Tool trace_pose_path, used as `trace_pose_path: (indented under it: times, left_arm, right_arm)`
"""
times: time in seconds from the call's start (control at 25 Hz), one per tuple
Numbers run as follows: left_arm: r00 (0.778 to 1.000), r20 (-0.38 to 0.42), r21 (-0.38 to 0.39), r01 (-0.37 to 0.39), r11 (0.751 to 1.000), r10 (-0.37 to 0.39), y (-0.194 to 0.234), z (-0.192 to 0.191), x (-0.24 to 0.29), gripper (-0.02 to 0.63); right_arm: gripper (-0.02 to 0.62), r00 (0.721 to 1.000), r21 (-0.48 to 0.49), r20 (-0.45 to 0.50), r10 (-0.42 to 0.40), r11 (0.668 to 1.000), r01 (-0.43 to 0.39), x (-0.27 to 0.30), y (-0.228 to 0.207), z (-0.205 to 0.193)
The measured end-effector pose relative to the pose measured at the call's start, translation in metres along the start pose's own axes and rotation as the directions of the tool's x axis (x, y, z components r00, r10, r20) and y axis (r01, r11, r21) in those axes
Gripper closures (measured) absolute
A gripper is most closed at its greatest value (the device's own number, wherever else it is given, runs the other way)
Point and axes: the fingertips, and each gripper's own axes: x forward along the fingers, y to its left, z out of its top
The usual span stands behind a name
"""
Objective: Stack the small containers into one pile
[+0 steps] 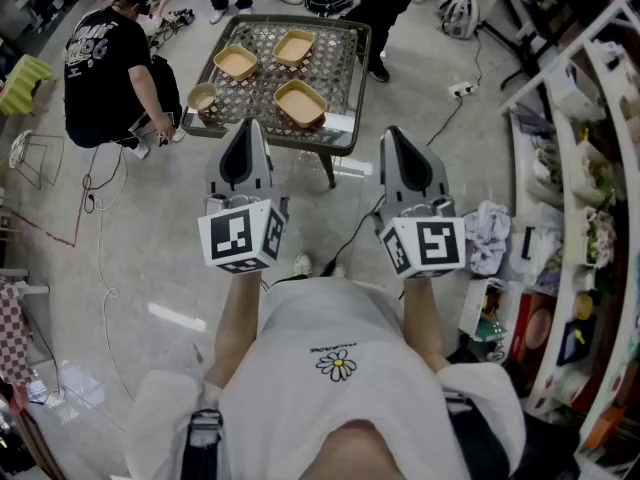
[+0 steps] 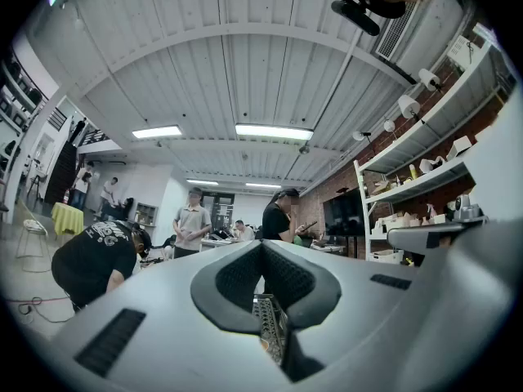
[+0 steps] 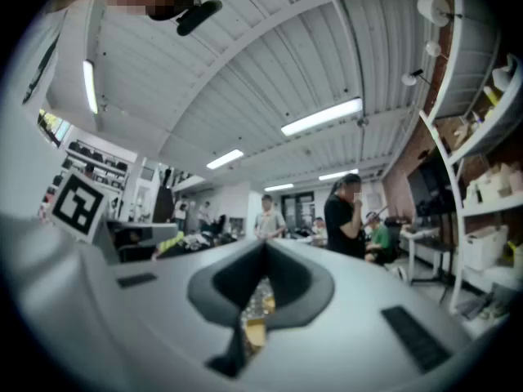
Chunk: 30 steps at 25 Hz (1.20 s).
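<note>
- The left gripper [image 1: 246, 130] and the right gripper [image 1: 398, 136] are held side by side at chest level by a person in a white shirt [image 1: 340, 368], pointing out toward a low mesh-topped table [image 1: 361, 68].
- In the left gripper view, the left gripper [image 2: 262, 249] has its jaws pressed together with nothing between them. Only a strip of the table's mesh [image 2: 270, 325] shows below the pads.
- In the right gripper view, the right gripper [image 3: 263, 250] also has its jaws pressed together and empty. A blurred tan patch shows beneath them.
- All the small containers sit unstacked on the table, well ahead of both sets of jaws.
- The near square container [image 1: 300, 103] lies closest, between the lines of the two grippers.
- The left square container [image 1: 235, 62] and the far square container [image 1: 294, 47] lie beyond it, each apart from the others.
- The round container [image 1: 202, 98] stands at the table's left edge.
- A person in a black T-shirt [image 1: 105, 73] crouches on the floor just left of the table.
</note>
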Motion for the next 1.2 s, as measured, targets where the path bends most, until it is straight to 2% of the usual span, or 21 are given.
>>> trace_pose_path:
  times: [0.32,0.56,0.84,1.04,1.2]
  left_arm:
    - [1.000,0.012,-0.008,-0.028,1.000,0.028,-0.015,0.003,0.000,0.581]
    - [0.998,-0.005,0.002,-0.063,0.998,0.063,-0.036,-0.003,-0.009,0.581]
    - [0.996,0.042,0.025,-0.079,0.997,0.078,-0.042,0.019,-0.006,0.581]
    - [0.996,0.067,0.003,-0.065,0.998,0.064,-0.047,0.012,0.013,0.580]
    - [0.996,0.067,-0.017,-0.050,0.999,0.051,-0.040,0.002,0.036,0.580]
  right_arm:
    - [0.565,1.000,0.016,0.000,0.021,1.000,-0.021,-0.007,-0.017,-0.002]
    - [0.565,0.993,0.143,0.039,0.113,0.983,-0.117,-0.022,-0.026,-0.019]
    - [0.563,0.986,0.134,0.062,0.158,0.977,-0.165,-0.027,-0.023,-0.012]
    - [0.563,0.986,0.141,0.070,0.150,0.977,-0.158,-0.019,-0.040,-0.015]
    - [0.563,0.985,0.111,0.069,0.156,0.980,-0.163,-0.004,-0.044,-0.018]
